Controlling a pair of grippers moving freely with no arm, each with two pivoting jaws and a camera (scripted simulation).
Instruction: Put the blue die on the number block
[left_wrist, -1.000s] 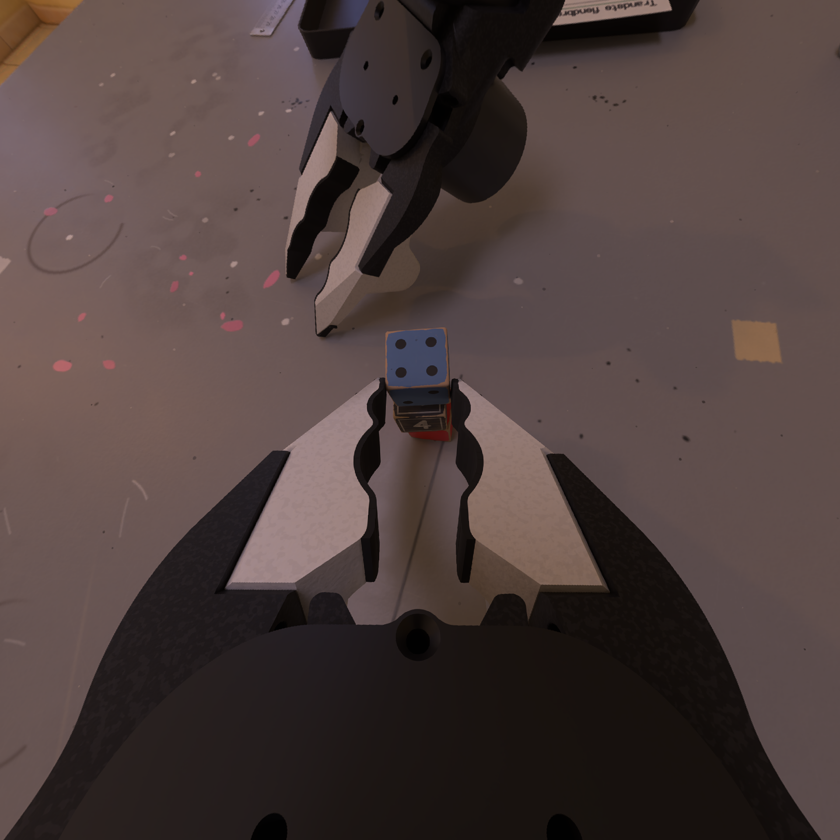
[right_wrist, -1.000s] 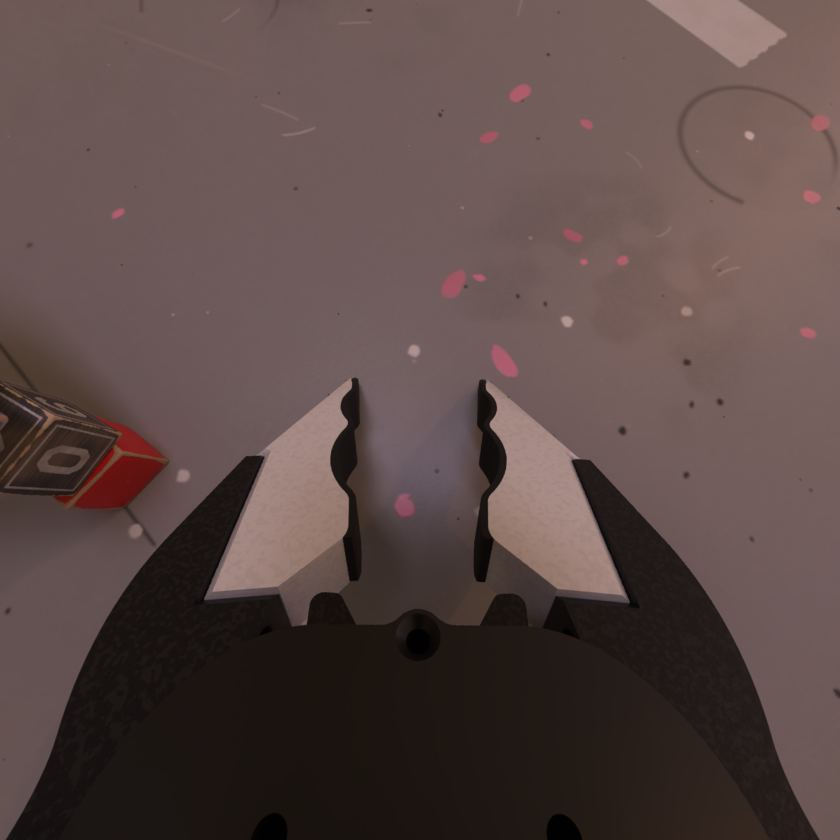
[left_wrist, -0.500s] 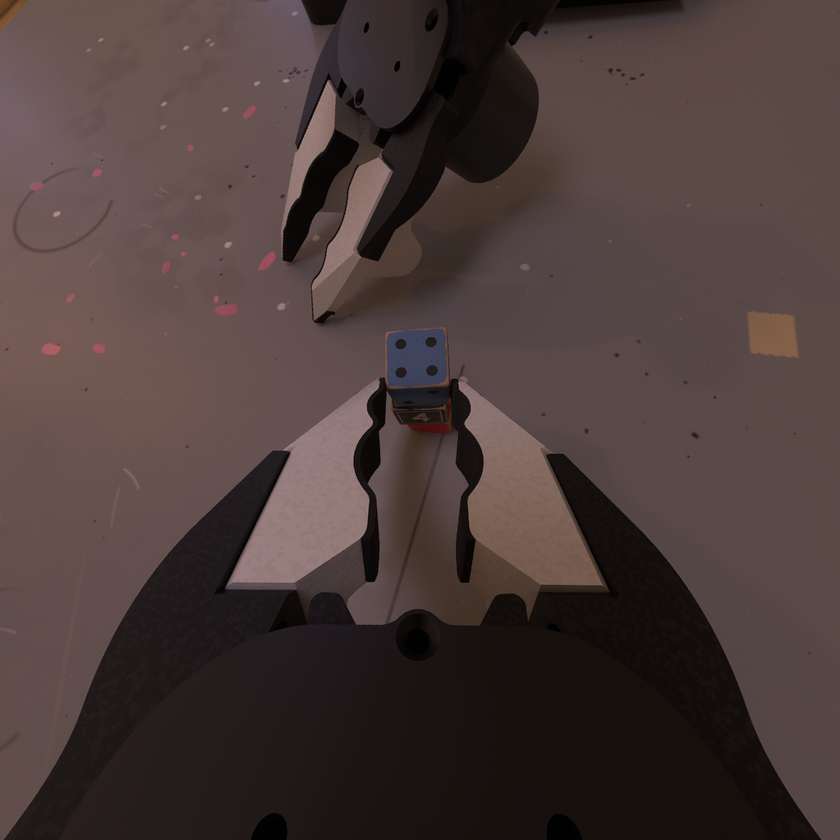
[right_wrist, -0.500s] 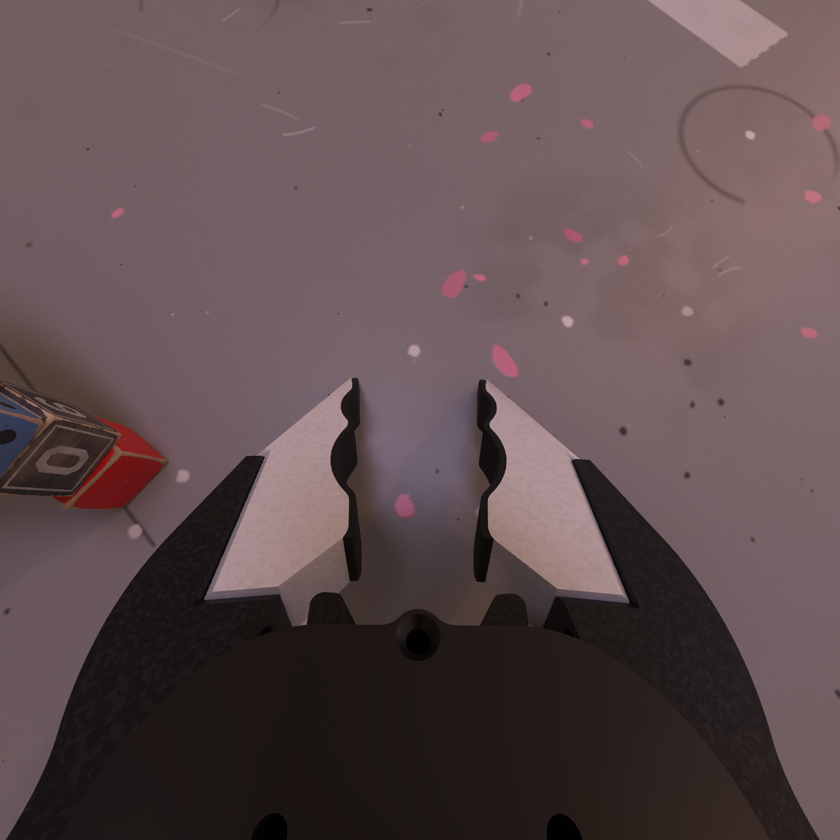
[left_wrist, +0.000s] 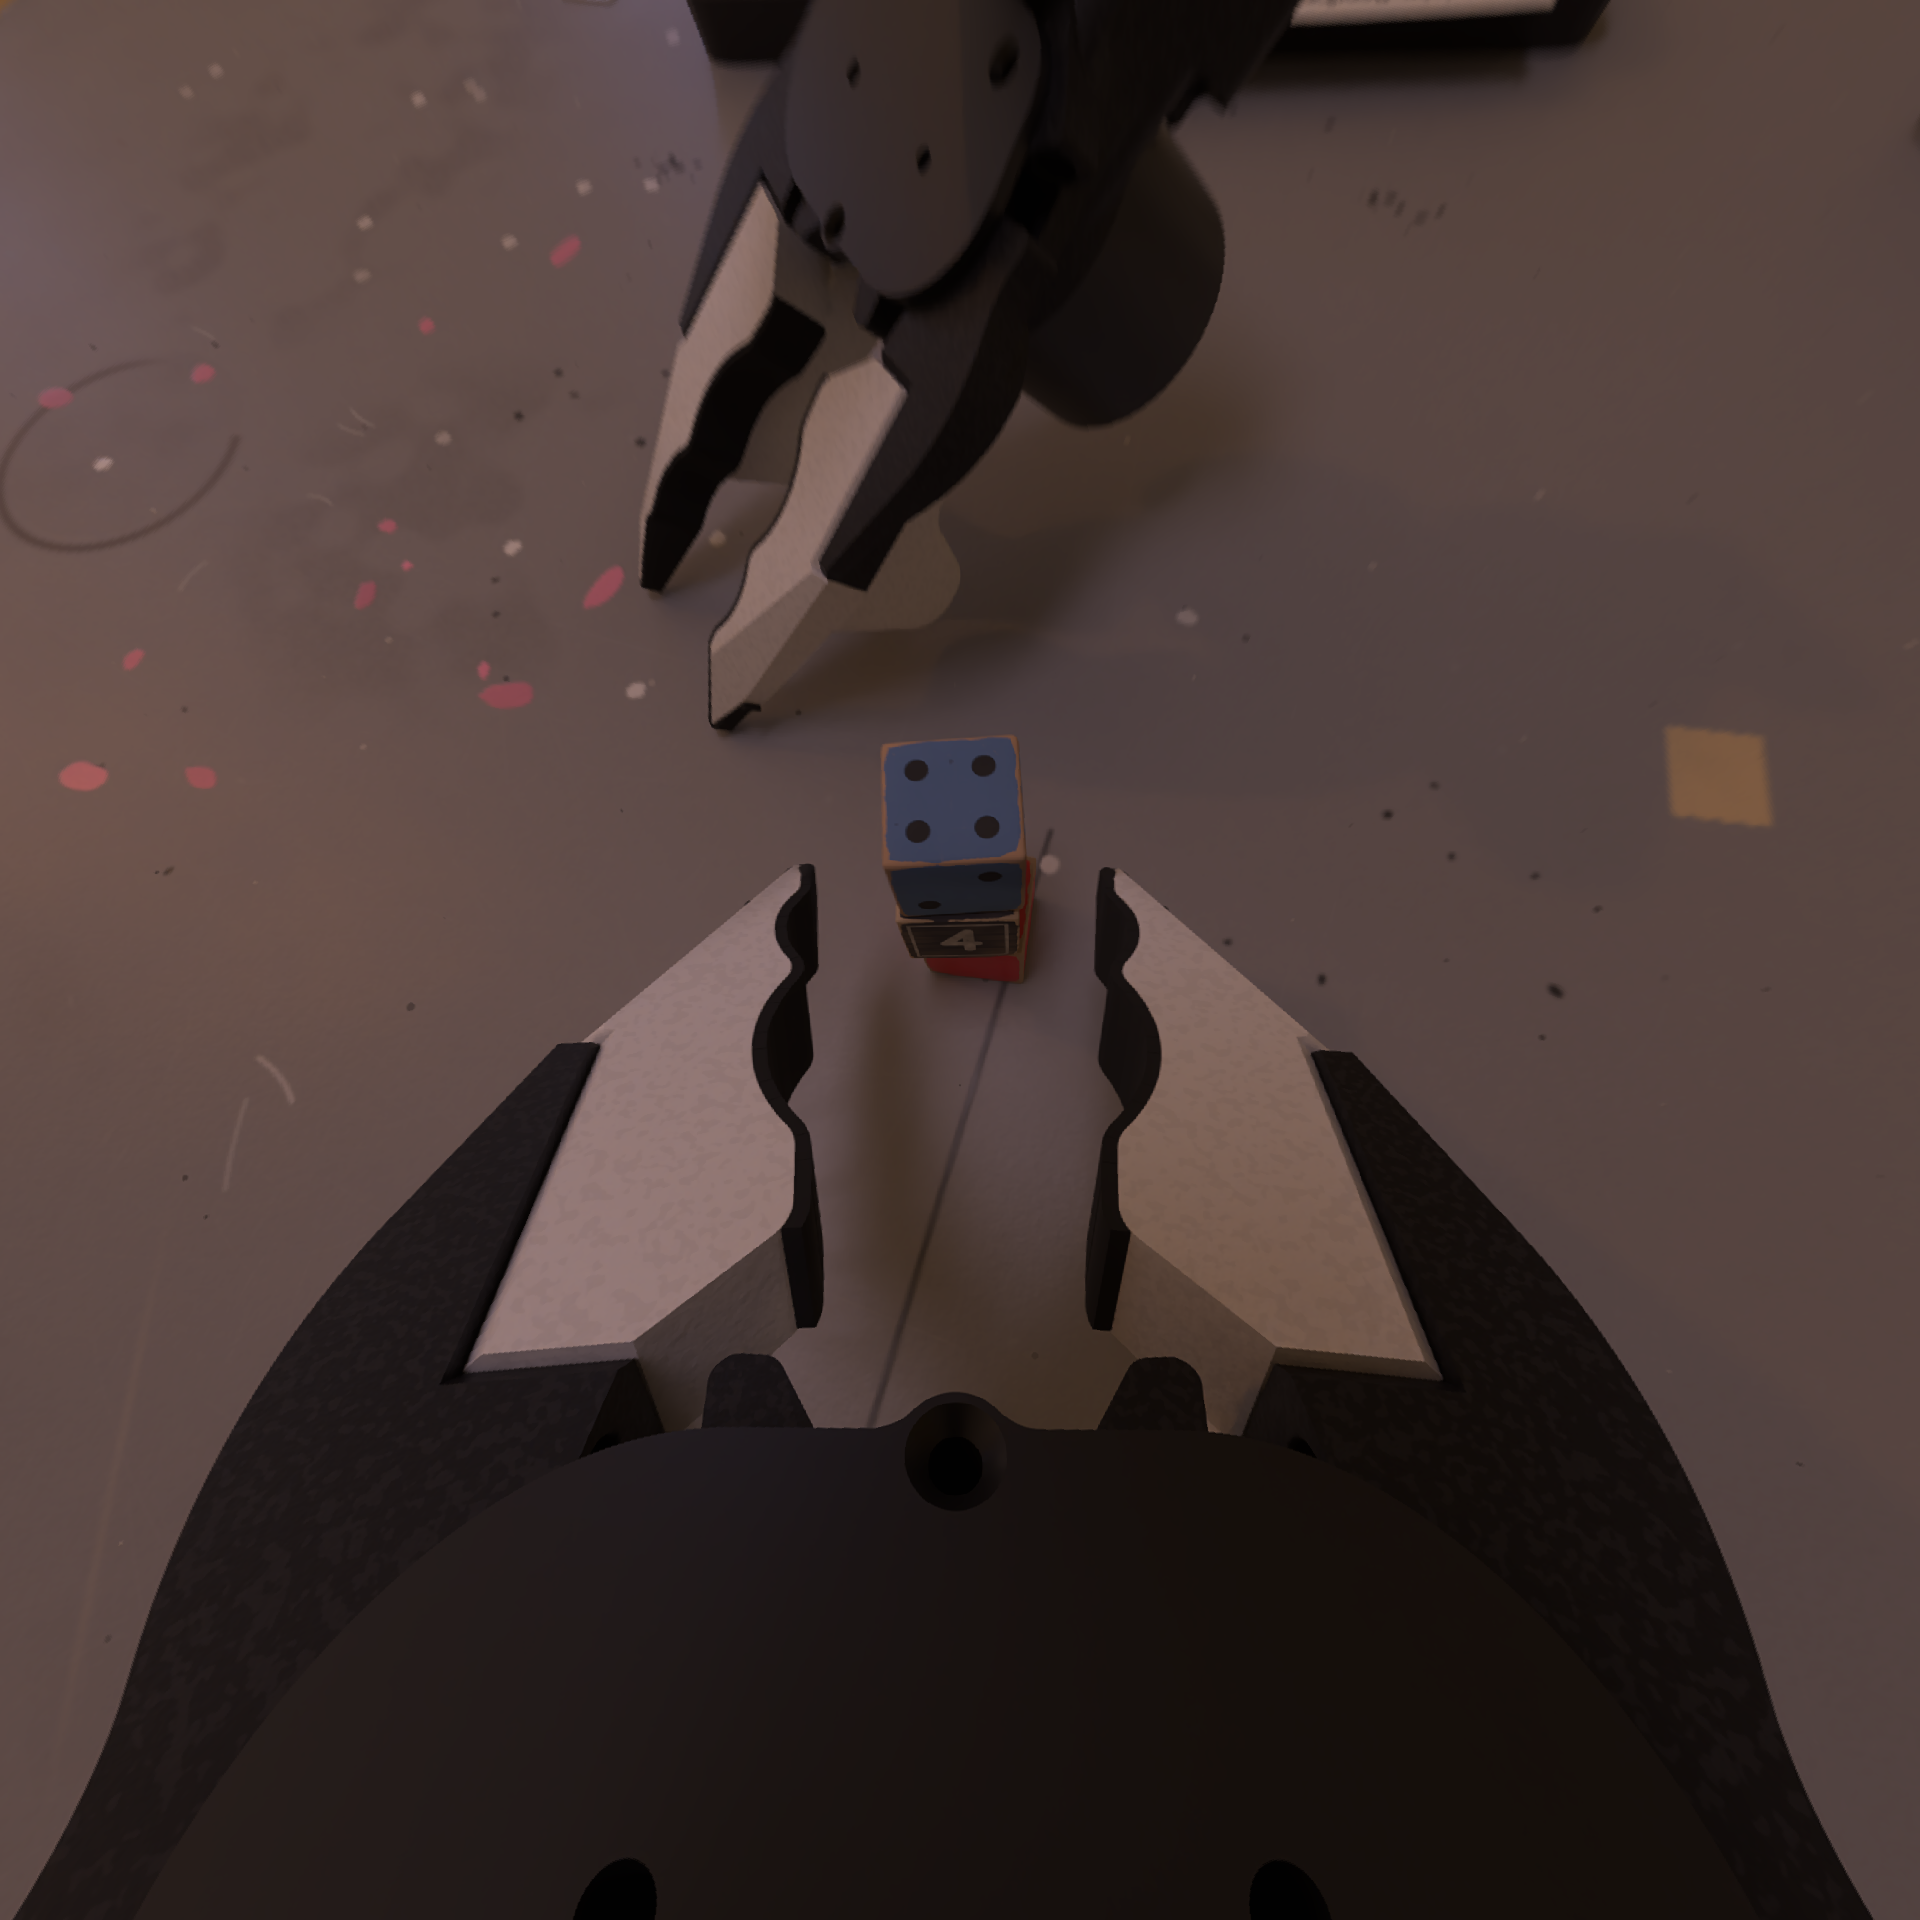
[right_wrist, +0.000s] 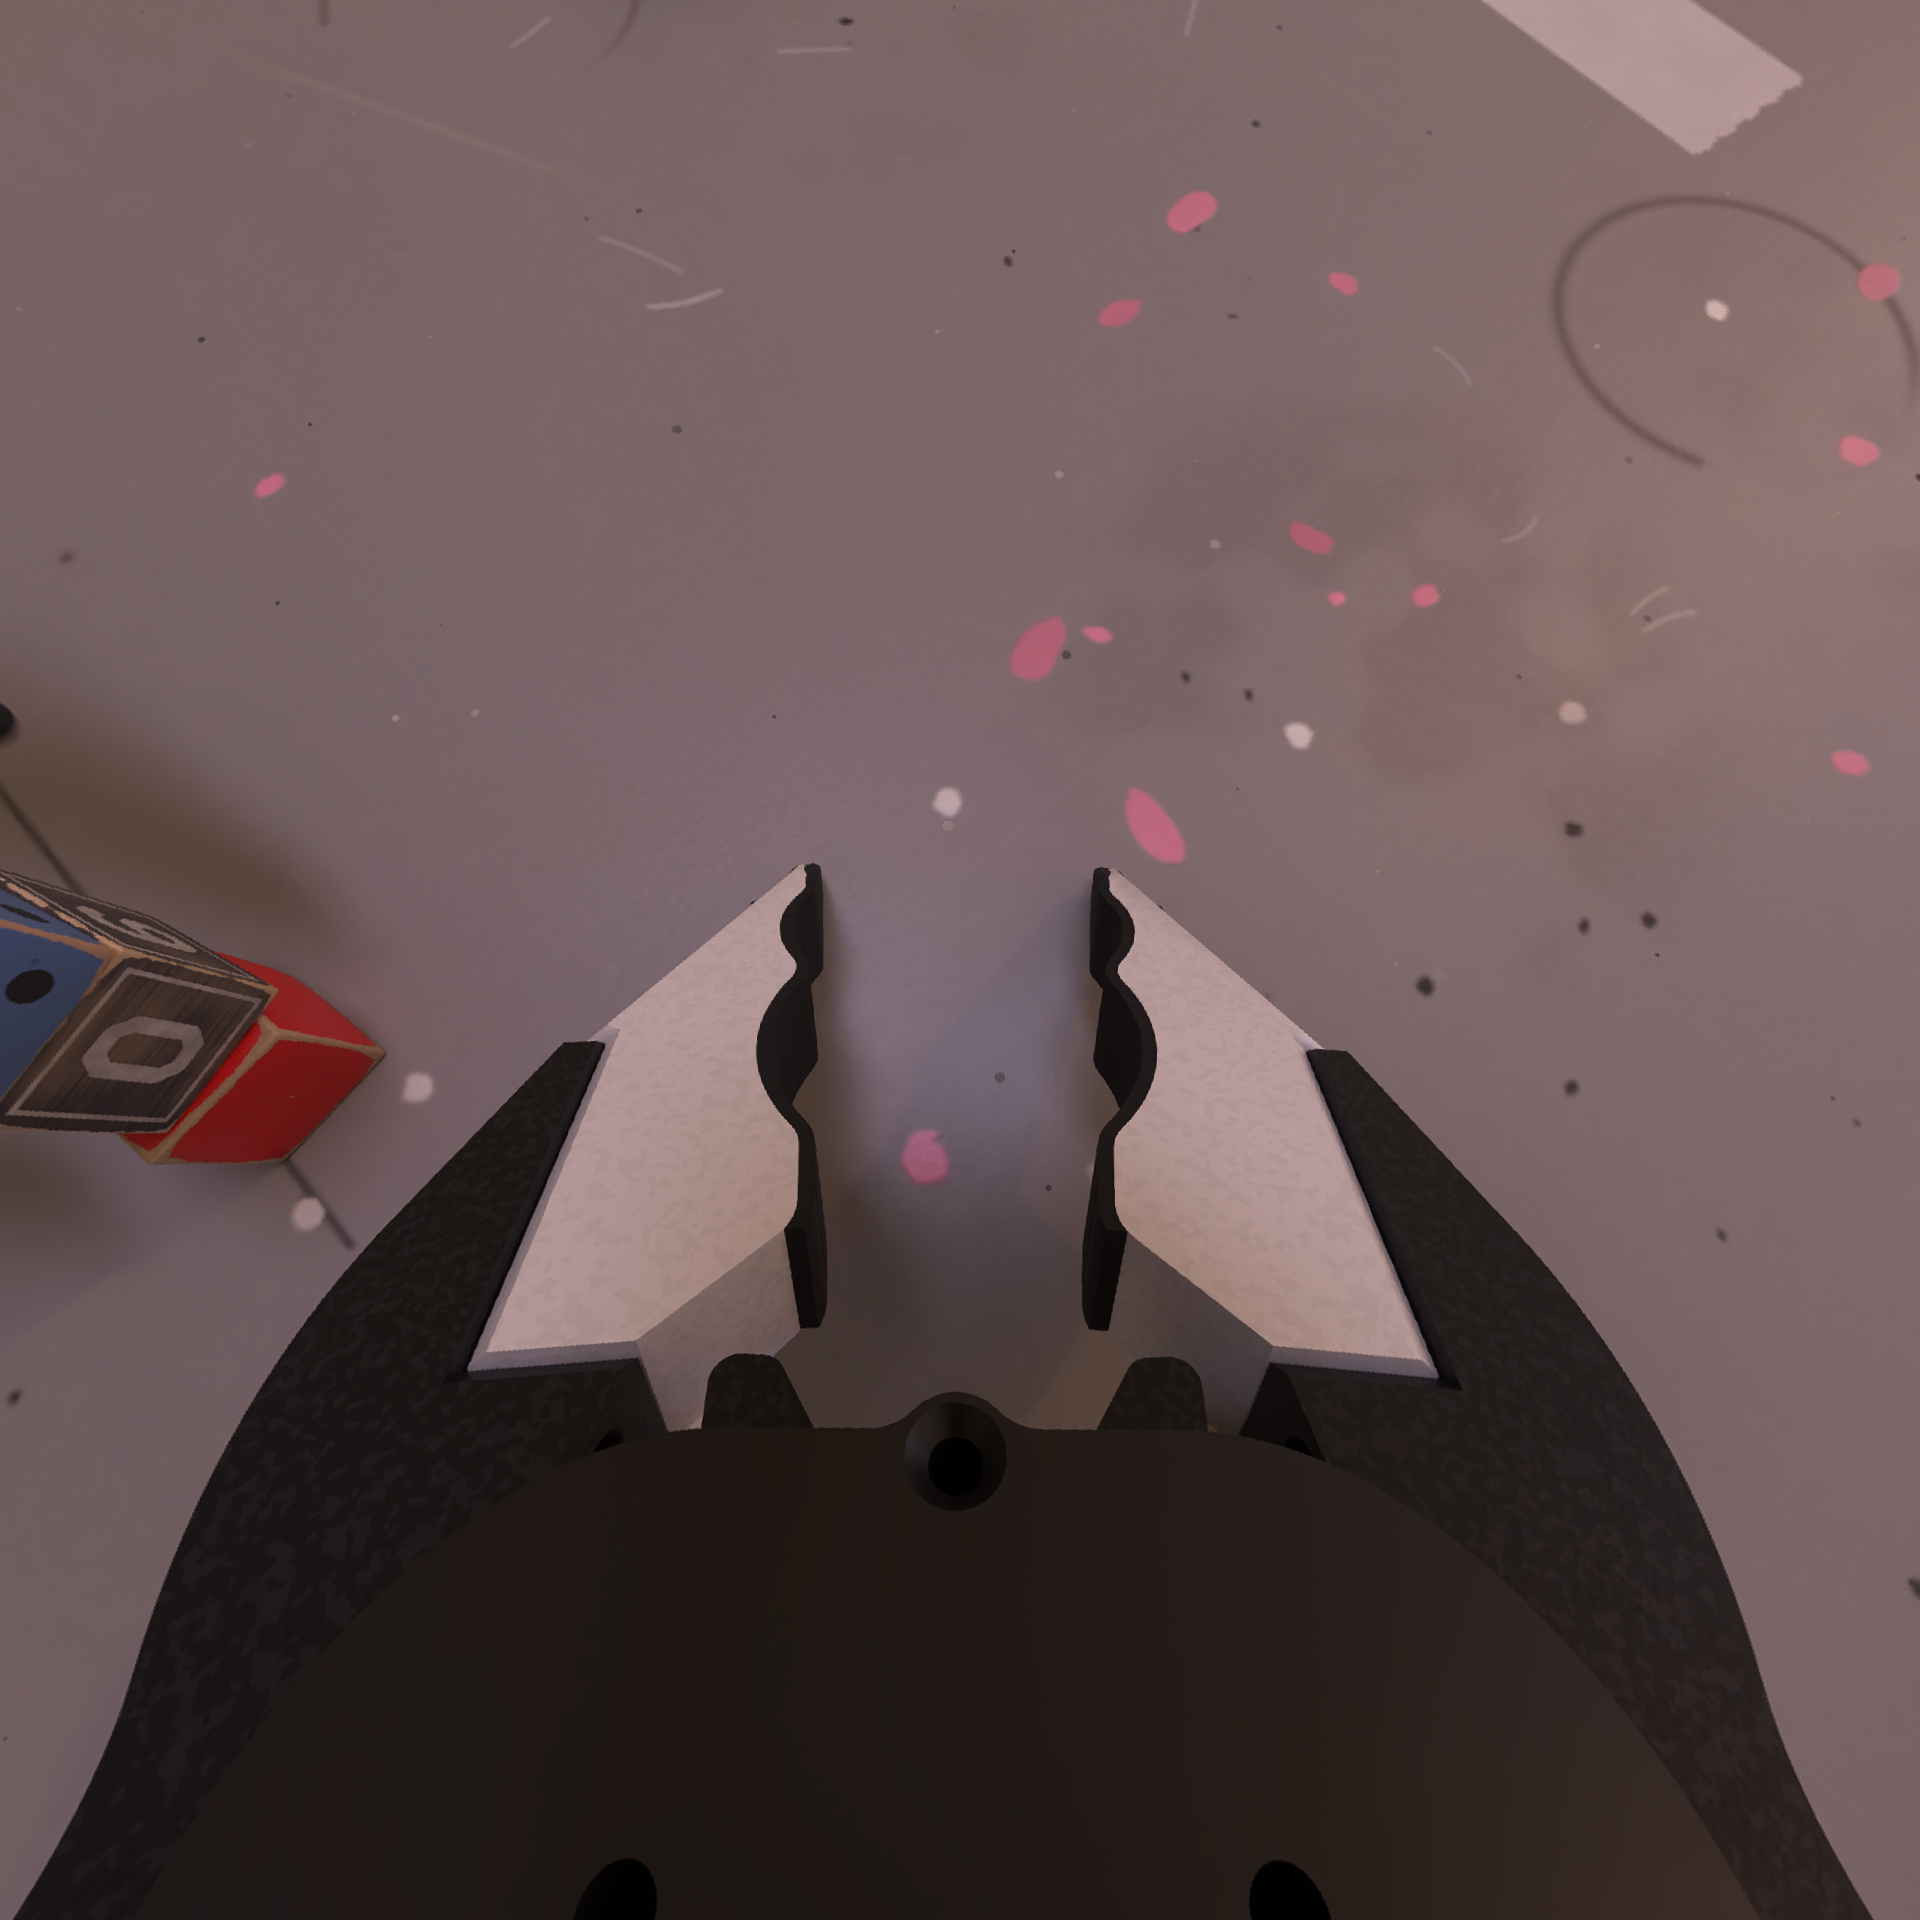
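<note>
The blue die (left_wrist: 951, 800) is seen resting on the number block (left_wrist: 962, 943), just ahead of the left gripper (left_wrist: 956, 883), whose fingers are spread and touch nothing. A straight retreat is advised so the stack is not nudged. The right gripper (right_wrist: 956, 883), likewise parted and empty, is kept aside

The die (left_wrist: 951, 800) sits on the number block (left_wrist: 966, 948), which rests on the table (left_wrist: 1455, 520). The right tool (left_wrist: 696, 649) is at eleven o'clock from the stack, the left tool (left_wrist: 956, 883) at six.
</note>
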